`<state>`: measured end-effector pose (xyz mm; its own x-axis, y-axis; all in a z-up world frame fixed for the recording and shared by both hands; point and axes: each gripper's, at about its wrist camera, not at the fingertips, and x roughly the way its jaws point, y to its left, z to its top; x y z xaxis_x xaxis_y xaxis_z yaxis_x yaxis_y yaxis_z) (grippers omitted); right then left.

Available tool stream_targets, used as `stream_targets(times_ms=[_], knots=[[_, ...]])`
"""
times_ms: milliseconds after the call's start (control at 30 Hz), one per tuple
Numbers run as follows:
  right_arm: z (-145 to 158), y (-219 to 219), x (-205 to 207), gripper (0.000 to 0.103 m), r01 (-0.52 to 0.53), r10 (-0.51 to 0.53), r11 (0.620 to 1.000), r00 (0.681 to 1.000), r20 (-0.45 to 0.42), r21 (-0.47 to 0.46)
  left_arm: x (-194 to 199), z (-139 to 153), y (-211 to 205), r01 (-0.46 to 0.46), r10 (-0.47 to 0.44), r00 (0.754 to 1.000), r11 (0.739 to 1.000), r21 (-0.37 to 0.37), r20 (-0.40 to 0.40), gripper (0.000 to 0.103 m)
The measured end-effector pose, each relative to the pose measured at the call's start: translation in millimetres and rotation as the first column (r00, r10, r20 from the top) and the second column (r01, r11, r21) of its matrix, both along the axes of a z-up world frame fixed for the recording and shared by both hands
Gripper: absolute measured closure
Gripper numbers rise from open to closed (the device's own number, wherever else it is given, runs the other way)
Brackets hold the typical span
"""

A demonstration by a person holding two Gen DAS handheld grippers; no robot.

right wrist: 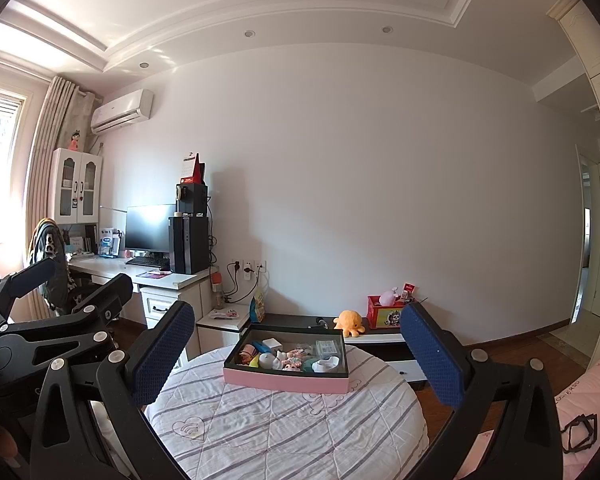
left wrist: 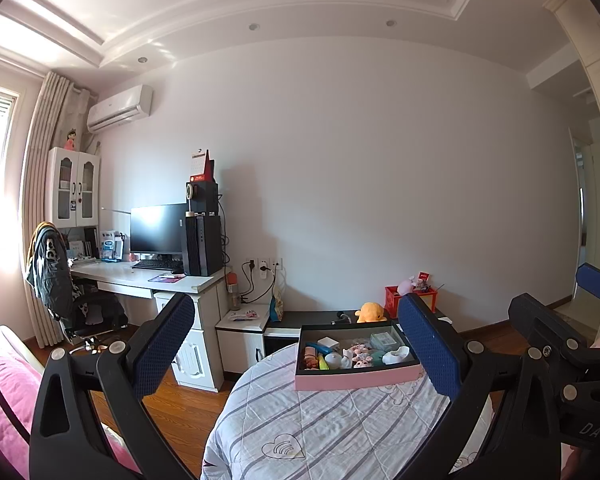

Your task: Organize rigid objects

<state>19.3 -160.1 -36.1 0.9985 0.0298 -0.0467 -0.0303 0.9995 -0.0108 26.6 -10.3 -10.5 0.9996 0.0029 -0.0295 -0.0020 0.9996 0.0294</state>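
Trinkets crowd the pink box — too small to identify — both grippers' fingers spread, empty.

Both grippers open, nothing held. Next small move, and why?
Probably bring both grippers forward and down toward the box. Left gripper and right gripper are open, empty and well short of it, while the small items sit loose inside, untouched.
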Motion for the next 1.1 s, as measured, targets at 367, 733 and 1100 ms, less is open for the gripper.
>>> stream_targets(times_ms=[367,733,1100], knots=[[-0.3,0.6,-0.4,0.0,0.0,0.0,1.0,1.0,0.001,0.0,-0.3,-0.4,0.5,-0.001,0.001,1.0,1.0,0.001,0.002,0.0],[-0.3,0.5,-0.2,0.0,0.0,0.0,1.0,1.0,0.0,-0.001,-0.4,-0.5,0.8,-0.002,0.002,1.0,1.0,0.002,0.001,0.0],[-0.2,0.5,-0.2,0.0,0.0,0.0,1.0,1.0,0.0,0.0,-2.0,-0.4,2.3,-0.002,0.002,1.0,1.0,0.001,0.002,0.0]])
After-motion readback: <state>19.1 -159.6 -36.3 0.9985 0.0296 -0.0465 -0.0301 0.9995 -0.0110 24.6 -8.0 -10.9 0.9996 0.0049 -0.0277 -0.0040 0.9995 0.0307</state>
